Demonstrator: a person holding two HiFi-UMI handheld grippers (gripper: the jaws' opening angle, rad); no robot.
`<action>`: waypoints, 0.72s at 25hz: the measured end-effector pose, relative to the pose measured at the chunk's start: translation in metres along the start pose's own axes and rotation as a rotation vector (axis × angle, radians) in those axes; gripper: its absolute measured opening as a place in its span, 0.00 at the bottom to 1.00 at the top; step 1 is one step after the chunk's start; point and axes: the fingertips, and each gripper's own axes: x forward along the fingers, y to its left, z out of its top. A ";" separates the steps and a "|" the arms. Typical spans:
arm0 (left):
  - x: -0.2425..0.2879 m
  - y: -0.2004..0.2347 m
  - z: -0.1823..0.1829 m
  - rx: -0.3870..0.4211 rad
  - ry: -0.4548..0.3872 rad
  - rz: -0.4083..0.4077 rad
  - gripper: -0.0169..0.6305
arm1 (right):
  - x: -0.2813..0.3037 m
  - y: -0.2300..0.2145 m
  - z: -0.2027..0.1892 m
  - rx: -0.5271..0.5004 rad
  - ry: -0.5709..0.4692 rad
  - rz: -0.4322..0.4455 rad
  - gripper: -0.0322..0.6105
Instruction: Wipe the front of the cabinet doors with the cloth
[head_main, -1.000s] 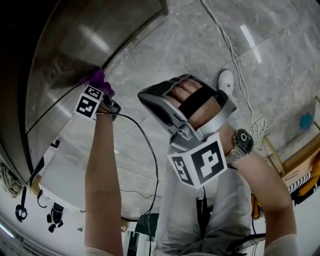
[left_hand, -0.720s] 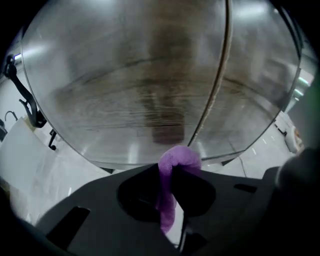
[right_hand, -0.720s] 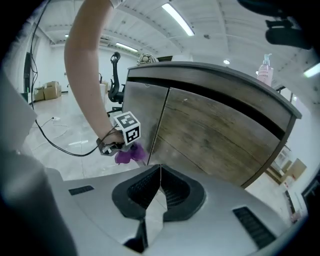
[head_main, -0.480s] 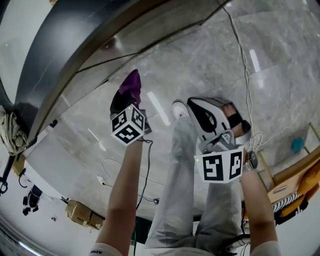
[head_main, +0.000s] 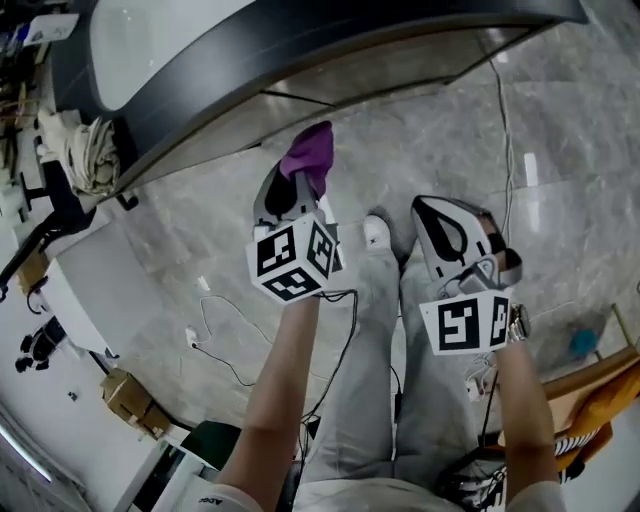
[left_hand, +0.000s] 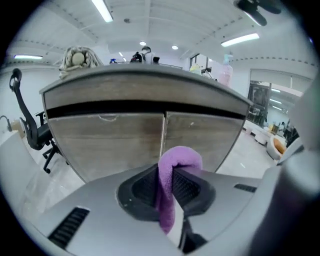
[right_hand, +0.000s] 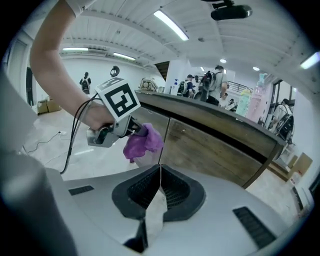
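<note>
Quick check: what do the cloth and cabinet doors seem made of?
The cloth: soft purple textile, probably microfibre; fuzzy nap, limp fold pinched in the left claw. The cabinet doors: matte grey-brown wood grain, likely laminate or veneer; streaky pattern, no gloss.

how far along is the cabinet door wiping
Done: the cloth is clamped in the left hand-held gripper. In hand: it hangs clear of the cabinet doors, not touching; the right hand-held gripper is shut and empty. To do: the wiping itself; the doors don't show any wiped patch.
</note>
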 end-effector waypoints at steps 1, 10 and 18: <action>-0.007 -0.001 0.012 -0.017 -0.022 0.001 0.10 | -0.005 0.000 0.006 0.001 -0.011 0.012 0.09; -0.021 0.028 0.047 -0.063 -0.140 0.049 0.11 | 0.000 0.011 0.027 0.004 -0.044 0.035 0.09; 0.008 0.043 0.069 -0.192 -0.198 -0.089 0.10 | 0.039 0.049 0.043 -0.003 0.013 0.035 0.09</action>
